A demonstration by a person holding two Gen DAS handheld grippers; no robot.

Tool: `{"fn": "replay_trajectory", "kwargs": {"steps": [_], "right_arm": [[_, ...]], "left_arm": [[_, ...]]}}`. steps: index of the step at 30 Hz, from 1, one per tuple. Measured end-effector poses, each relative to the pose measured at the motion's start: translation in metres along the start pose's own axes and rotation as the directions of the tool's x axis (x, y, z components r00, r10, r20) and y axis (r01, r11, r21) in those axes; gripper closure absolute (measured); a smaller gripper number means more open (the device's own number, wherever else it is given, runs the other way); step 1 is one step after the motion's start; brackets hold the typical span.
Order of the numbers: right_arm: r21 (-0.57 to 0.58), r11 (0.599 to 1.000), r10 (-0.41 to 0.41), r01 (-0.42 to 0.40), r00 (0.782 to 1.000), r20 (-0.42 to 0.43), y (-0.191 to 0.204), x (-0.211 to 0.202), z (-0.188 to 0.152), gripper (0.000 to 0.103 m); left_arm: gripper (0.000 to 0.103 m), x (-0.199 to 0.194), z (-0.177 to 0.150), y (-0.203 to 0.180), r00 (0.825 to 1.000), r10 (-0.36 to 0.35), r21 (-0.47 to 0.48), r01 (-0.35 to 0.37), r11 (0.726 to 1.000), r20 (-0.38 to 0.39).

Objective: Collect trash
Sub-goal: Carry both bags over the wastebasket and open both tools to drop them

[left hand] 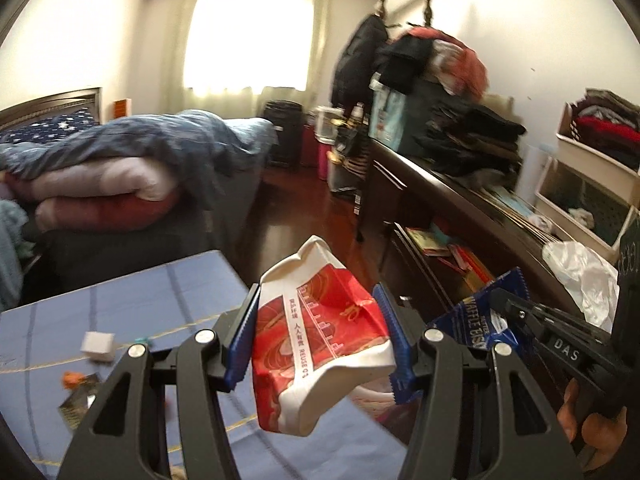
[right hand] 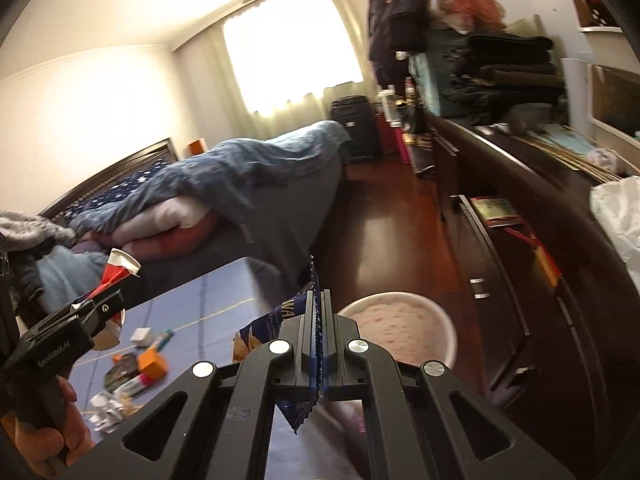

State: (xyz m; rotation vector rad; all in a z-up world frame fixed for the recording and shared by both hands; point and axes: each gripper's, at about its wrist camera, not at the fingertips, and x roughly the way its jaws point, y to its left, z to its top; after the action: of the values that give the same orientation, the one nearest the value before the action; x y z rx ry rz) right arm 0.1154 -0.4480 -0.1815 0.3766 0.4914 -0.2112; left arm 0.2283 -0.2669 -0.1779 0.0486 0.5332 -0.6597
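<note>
1. The left gripper (left hand: 320, 336) has its blue-padded jaws pinched in on a crumpled red-and-white paper cup (left hand: 316, 340), held up in the air over the edge of the blue cloth-covered table (left hand: 132, 300). Same cup (right hand: 120, 270) pokes out of that gripper (right hand: 100, 300) at the left of the right wrist view.
2. The right gripper (right hand: 319, 332) has its jaws pretty much fully together, clamping a flat dark blue foil biscuit wrapper (right hand: 264, 320) edge-on between them. In the left wrist view that wrapper (left hand: 476, 320) sits just beside the cup, off to its right, held by the right gripper (left hand: 504, 300).
3. Right under the right gripper there's a round white-rimmed trash bin with a pinkish speckled liner (right hand: 400, 328), on the dark wood floor next to the table.
4. More trash sits on the table: a small white box (left hand: 98, 346), an orange box (right hand: 152, 362), a dark packet (right hand: 120, 372) and some crumpled silvery foil (right hand: 106, 406).
5. Behind all that is a bed with a blue quilt (left hand: 160, 144), plus a dark wooden dresser (left hand: 452, 196) stacked with folded clothes.
</note>
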Motion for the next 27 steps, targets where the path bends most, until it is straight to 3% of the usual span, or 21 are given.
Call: {"fn": "replay_trajectory", "kwargs": {"steps": [9, 14, 23, 27], "right_arm": [[0.004, 0.990, -0.139, 0.139, 0.990, -0.004, -0.049, 0.038, 0.006, 0.101], [0.003, 0.982, -0.188, 0.189, 0.981, -0.047, -0.068, 0.077, 0.001, 0.101], [-0.031, 0.972, -0.235, 0.233, 0.969, -0.073, -0.084, 0.127, -0.009, 0.096], [-0.048, 0.974, -0.225, 0.222, 0.972, -0.063, -0.087, 0.141, -0.011, 0.087]], "left_arm": [[0.047, 0.079, -0.008, -0.041, 0.992, -0.074, 0.051, 0.080, 0.995, -0.103], [0.047, 0.133, -0.014, -0.049, 0.973, -0.142, 0.004, 0.145, 0.989, -0.181], [0.045, 0.208, -0.029, -0.046, 0.940, -0.210, -0.095, 0.190, 0.977, -0.270], [0.020, 0.221, -0.030, -0.048, 0.939, -0.212, -0.100, 0.191, 0.976, -0.270]]}}
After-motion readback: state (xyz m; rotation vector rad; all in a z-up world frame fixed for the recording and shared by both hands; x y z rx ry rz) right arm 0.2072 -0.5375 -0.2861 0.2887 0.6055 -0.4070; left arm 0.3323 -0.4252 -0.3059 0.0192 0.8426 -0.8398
